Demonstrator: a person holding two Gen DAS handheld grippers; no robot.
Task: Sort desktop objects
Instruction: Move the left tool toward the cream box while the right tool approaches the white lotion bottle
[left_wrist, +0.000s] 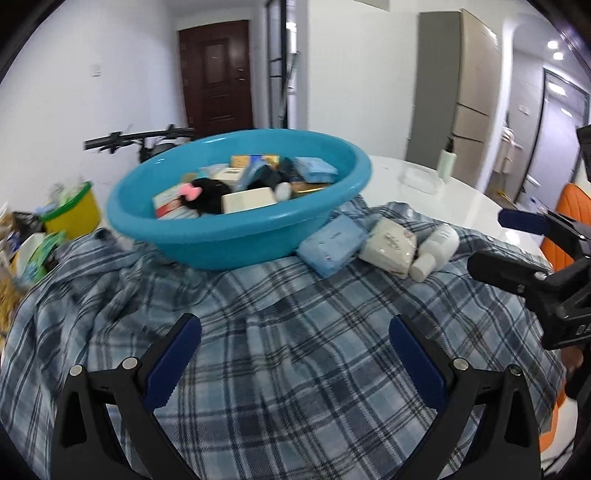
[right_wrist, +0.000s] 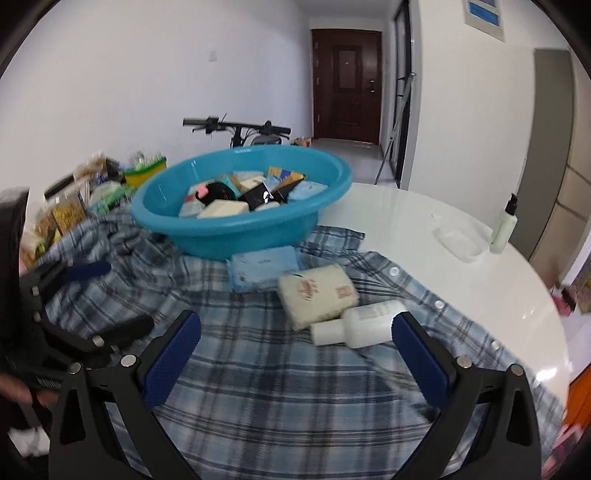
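A plaid cloth (left_wrist: 295, 332) is seen spread over a white desk (right_wrist: 461, 266). At the far left of the desk, at roughly nine o'clock, a blurred heap of packets and a yellow tub (left_wrist: 72, 214) are noted. A blue basin (left_wrist: 236, 206) stands on the cloth at twelve o'clock in both views and is filled with small boxes, packets and a black item with a pink bow (left_wrist: 192, 190). Just beside the basin, at about one o'clock in the left wrist view, three items lie in a row on the cloth: a light-blue tissue pack (right_wrist: 264, 267) touching the basin wall, a cream tissue pack (right_wrist: 317, 293) next to it, and a white bottle (right_wrist: 360, 323) lying on its side against the cream pack. Further right, on bare desk at two o'clock, a clear tray (right_wrist: 460, 242) and an upright pale-green spray bottle (right_wrist: 504, 225) are recorded.

The left gripper (left_wrist: 295, 354) is held above the cloth with jaws wide apart and nothing between them. The right gripper (right_wrist: 295, 349) is likewise held with jaws apart and empty, the white bottle lying just beyond its right finger.
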